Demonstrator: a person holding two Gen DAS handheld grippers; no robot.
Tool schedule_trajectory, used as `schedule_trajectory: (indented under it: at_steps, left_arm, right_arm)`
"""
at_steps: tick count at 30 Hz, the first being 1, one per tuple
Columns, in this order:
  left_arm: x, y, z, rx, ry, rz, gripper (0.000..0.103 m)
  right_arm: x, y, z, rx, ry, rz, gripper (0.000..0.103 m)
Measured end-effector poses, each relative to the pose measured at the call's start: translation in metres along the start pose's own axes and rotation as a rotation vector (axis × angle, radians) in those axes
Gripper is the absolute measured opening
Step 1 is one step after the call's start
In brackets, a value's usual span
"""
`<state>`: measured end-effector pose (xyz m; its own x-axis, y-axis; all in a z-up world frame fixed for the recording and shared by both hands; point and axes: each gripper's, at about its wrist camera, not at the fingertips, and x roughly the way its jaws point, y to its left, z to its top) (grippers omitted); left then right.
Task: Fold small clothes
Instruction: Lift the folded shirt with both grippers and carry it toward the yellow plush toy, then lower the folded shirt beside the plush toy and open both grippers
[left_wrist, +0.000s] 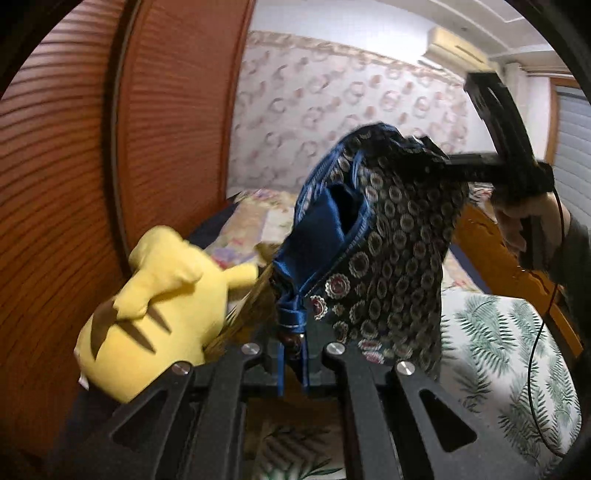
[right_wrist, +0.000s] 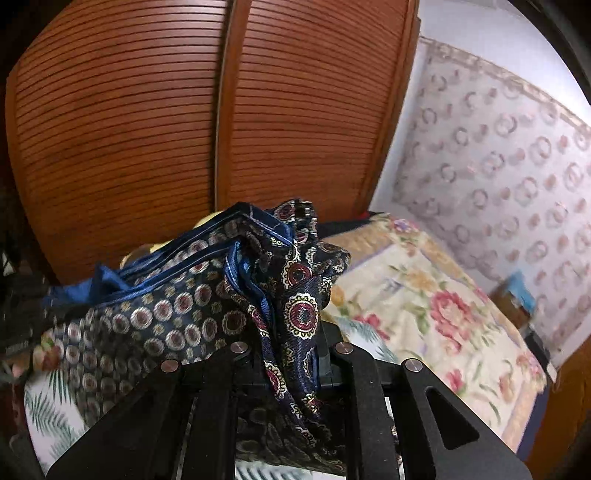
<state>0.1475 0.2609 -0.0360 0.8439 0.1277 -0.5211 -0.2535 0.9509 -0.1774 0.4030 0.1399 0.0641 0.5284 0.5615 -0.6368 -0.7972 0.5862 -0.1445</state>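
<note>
A dark navy patterned cloth (left_wrist: 391, 236) with round medallions and a shiny blue border hangs in the air over the bed, stretched between both grippers. My left gripper (left_wrist: 293, 343) is shut on a bunched blue edge of it. In the left wrist view my right gripper (left_wrist: 428, 147) grips the cloth's upper far corner, with a person's hand (left_wrist: 517, 221) on its handle. In the right wrist view the cloth (right_wrist: 177, 317) drapes leftward from my right gripper (right_wrist: 291, 354), which is shut on a crumpled fold. Both views are motion-blurred.
A yellow plush toy (left_wrist: 159, 295) lies against the brown louvered wardrobe doors (left_wrist: 74, 166). Below are a floral quilt (right_wrist: 424, 295) and a palm-leaf sheet (left_wrist: 509, 332). A wooden bed frame (left_wrist: 491, 254) runs on the right, and a black cable (left_wrist: 535, 350) hangs from the right gripper.
</note>
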Motion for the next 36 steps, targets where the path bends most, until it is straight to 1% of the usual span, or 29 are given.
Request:
schedule_trajectory:
  at_steps: [2,3,4,5,7,9,12,14,17,19,20,21,23,25,29,32,34,36]
  left_arm:
    - [0.004,0.007,-0.008,-0.009,0.024,0.023,0.004]
    - [0.005,0.010,-0.011,-0.012,0.035,0.025,0.004]
    - [0.009,0.013,-0.014,-0.013,0.046,0.024,0.004]
    - [0.012,0.014,-0.016,-0.010,0.058,0.023,0.004]
    - [0.018,0.015,-0.018,-0.003,0.068,0.023,0.006]
    - [0.012,0.012,-0.016,-0.005,0.069,0.018,0.008]
    - [0.006,0.008,-0.012,-0.004,0.064,0.003,0.013]
    - [0.001,0.006,-0.012,0.006,0.057,0.007,0.015]
    - [-0.007,0.001,-0.010,0.018,0.046,0.020,0.018]
    - [-0.014,-0.002,-0.008,0.018,0.037,0.011,0.020]
    - [-0.017,-0.004,-0.008,0.018,0.033,0.005,0.020]
    - [-0.020,-0.006,-0.008,0.020,0.028,0.001,0.021]
    - [-0.027,-0.011,-0.007,0.035,0.019,0.005,0.022]
    - [-0.033,-0.017,-0.006,0.042,0.013,0.004,0.023]
    - [-0.039,-0.036,-0.006,0.069,0.017,0.020,0.024]
    - [-0.044,-0.055,-0.009,0.111,0.015,0.013,0.024]
    - [-0.047,-0.071,-0.012,0.143,0.012,-0.002,0.024]
    - [-0.051,-0.087,-0.015,0.169,0.004,-0.023,0.024]
  right_arm:
    - [0.024,0.009,0.005,-0.010,0.036,-0.026,0.021]
    - [0.030,0.012,0.007,-0.009,0.045,-0.042,0.033]
    - [0.034,0.013,0.006,-0.003,0.046,-0.063,0.048]
    - [0.035,0.013,0.004,0.016,0.040,-0.088,0.053]
    - [0.030,0.007,-0.002,0.061,0.001,-0.104,0.070]
    - [0.026,0.001,-0.011,0.099,-0.020,-0.104,0.071]
    - [0.032,0.002,-0.027,0.143,-0.017,0.000,0.071]
    - [0.041,0.009,-0.040,0.157,0.011,0.035,0.071]
    - [0.069,0.020,-0.062,0.172,0.086,0.024,0.071]
    - [0.085,0.022,-0.075,0.181,0.123,0.001,0.071]
    - [0.093,0.022,-0.080,0.186,0.129,-0.003,0.072]
    - [0.095,0.022,-0.084,0.198,0.115,-0.006,0.072]
    - [0.090,0.020,-0.087,0.220,0.091,-0.009,0.072]
    - [0.077,0.021,-0.090,0.246,0.083,-0.027,0.072]
    - [0.024,0.017,-0.104,0.288,0.029,-0.080,0.072]
    - [-0.029,0.022,-0.126,0.328,-0.020,-0.127,0.072]
    - [-0.056,0.022,-0.141,0.351,-0.041,-0.156,0.072]
    - [-0.092,0.029,-0.162,0.384,-0.065,-0.188,0.072]
